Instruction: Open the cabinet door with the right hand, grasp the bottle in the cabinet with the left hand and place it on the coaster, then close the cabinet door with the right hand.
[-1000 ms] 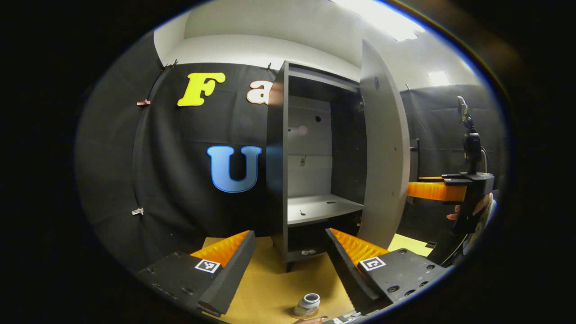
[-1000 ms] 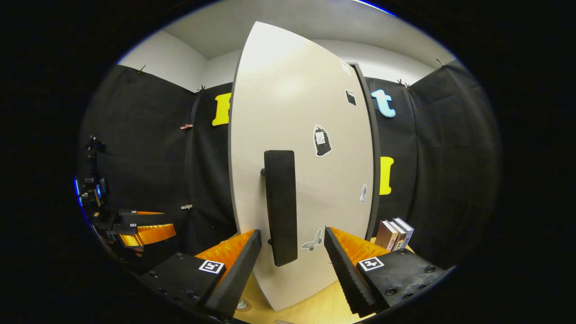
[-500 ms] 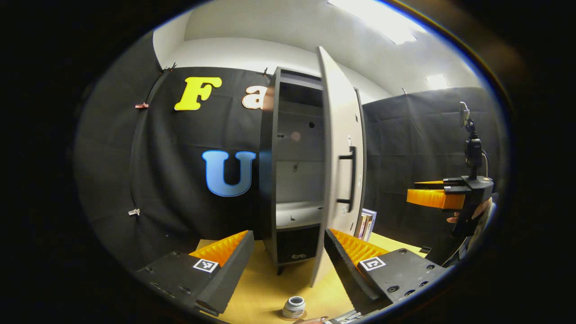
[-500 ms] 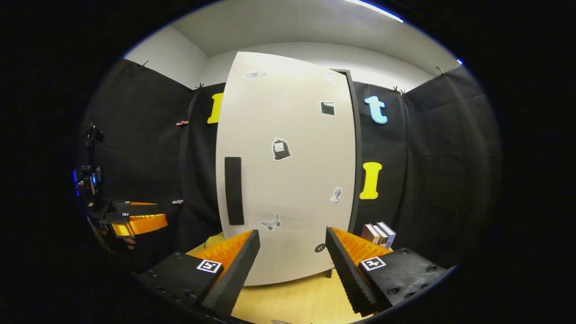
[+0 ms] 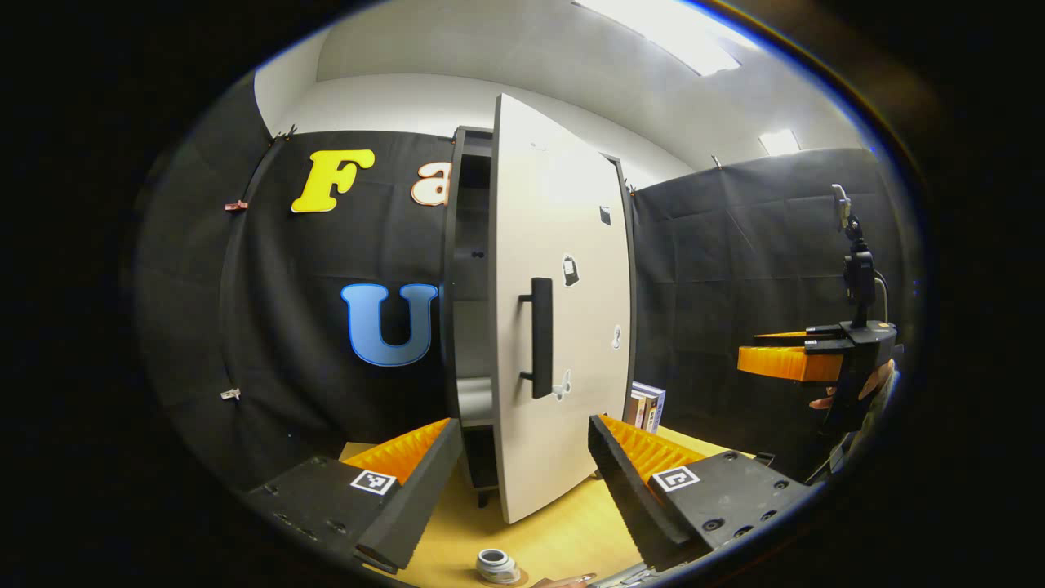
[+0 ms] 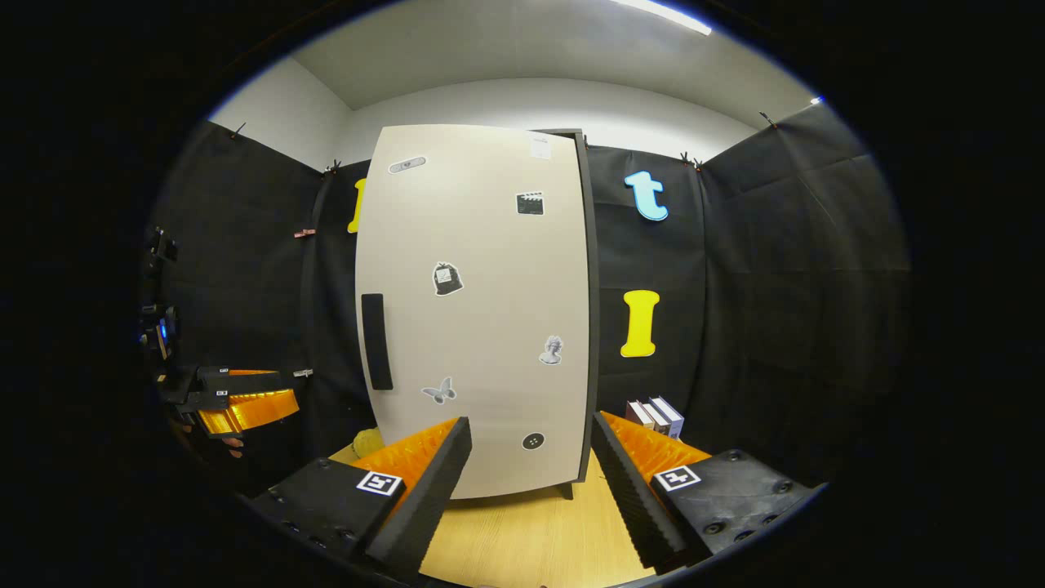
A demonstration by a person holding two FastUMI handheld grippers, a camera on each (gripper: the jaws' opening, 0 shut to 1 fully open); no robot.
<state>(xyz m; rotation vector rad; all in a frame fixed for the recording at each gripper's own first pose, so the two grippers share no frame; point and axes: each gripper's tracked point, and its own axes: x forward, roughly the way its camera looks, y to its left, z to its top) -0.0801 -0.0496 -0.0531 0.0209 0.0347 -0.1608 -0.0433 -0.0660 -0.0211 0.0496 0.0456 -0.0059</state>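
1. Door status: cabinet door (image 5: 563, 327) stands slightly ajar in the left gripper view, with a dark gap of cabinet interior (image 5: 472, 327) visible along its handle side. In the right gripper view the door (image 6: 482, 310) faces the camera almost squarely, near flush with the frame.

2. Bottle: bottle (image 5: 496, 565) sits upright on the coaster (image 5: 522, 578) on the wooden tabletop (image 5: 563, 531), in front of the cabinet and low in the left gripper view. Placement appears complete.

3. Left gripper (image 5: 522, 482): fingers spread wide, nothing between them, held back from the cabinet above the table. It also appears at the left edge of the right gripper view (image 6: 245, 408).

4. Right gripper (image 6: 531, 482): fingers apart and empty, well clear of the door handle (image 6: 373, 341) and not touching the door. The left gripper view shows it off to the right (image 5: 784, 359), with a hand (image 5: 849, 392) on its grip.

5. Step in hand: closing the door, the final step; judged nearly finished.

6. Next move: if the door does not seat by itself, the right gripper must press the panel near the handle side until the gap closes. Books (image 6: 653, 416) beside the cabinet are no obstruction.
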